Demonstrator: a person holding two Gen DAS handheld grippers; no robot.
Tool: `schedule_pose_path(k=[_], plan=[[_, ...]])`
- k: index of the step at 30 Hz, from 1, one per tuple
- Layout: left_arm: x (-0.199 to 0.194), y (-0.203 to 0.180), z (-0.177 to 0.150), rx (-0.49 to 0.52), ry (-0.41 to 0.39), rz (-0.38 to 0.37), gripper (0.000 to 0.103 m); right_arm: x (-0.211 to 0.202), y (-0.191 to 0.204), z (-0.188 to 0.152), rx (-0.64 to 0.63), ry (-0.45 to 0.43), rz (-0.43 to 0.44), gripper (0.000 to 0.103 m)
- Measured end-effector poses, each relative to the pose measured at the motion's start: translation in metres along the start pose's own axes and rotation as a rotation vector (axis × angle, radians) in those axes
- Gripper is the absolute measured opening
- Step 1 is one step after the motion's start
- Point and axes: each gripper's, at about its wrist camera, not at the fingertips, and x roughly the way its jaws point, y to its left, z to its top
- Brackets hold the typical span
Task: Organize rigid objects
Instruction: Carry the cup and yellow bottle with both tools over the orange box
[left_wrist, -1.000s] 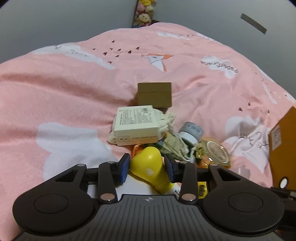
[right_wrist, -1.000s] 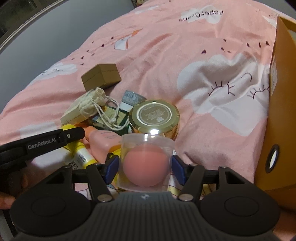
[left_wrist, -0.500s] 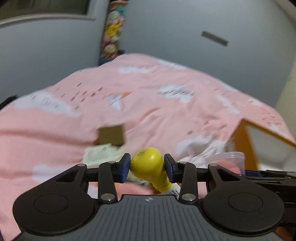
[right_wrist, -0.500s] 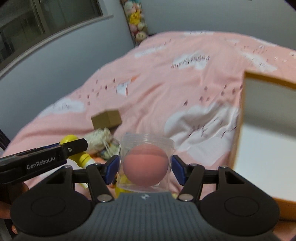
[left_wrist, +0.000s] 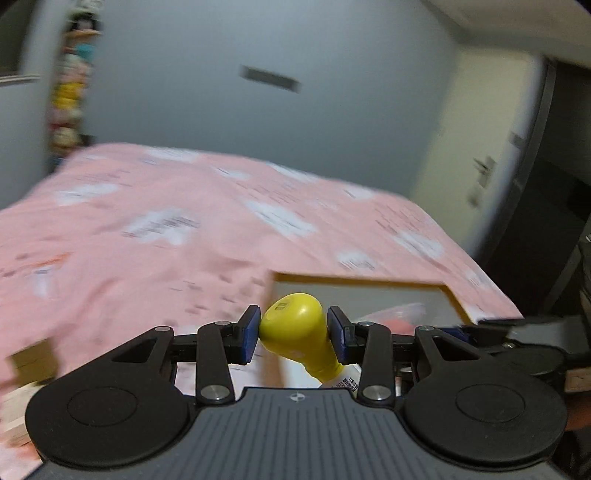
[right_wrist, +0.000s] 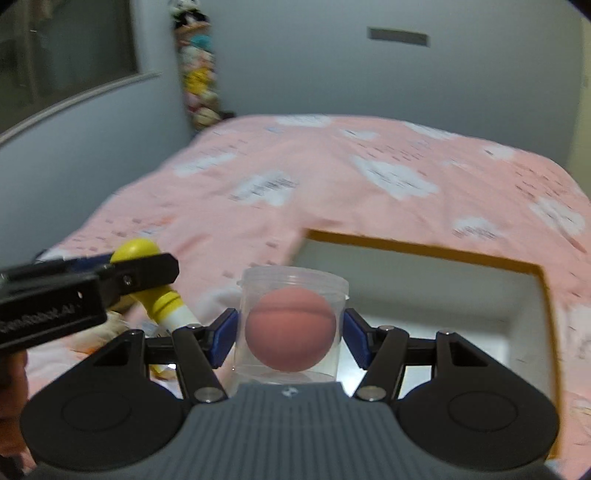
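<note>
The left gripper (left_wrist: 294, 339) is pinching the yellow cap of a bottle (left_wrist: 295, 328) between its blue pads, the white body angling down beneath the jaws; gripping the bulbous cap probably gives the firmest hold. The right gripper (right_wrist: 289, 335) is squeezing a clear plastic jar (right_wrist: 291, 317) by its sides, keeping it upright so the pink ball (right_wrist: 290, 328) inside is sitting steady. Both loads are being carried above the pink bedspread (right_wrist: 332, 177), beside each other. Just ahead, an orange-rimmed open box (right_wrist: 424, 249) with a pale interior is lying on the bed, apparently the place these rigid items are meant to go.
</note>
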Motion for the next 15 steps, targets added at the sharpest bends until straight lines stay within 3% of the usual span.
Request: schedule_pose_path(k=[6,10,15], plan=[[0.073,-0.027,0.0,0.108,0.204,-0.07,0.045,0.028,-0.055,-0.008,0.082,0.165,-0.069,0.061],[0.108,-0.034,-0.007,0.177,0.32,-0.056,0.045,0.051,-0.077,-0.021,0.103,0.265,-0.066,0.061],[0.131,-0.039,-0.022,0.231,0.412,-0.01,0.045,0.074,-0.09,-0.035,0.109,0.361,-0.057,0.061]])
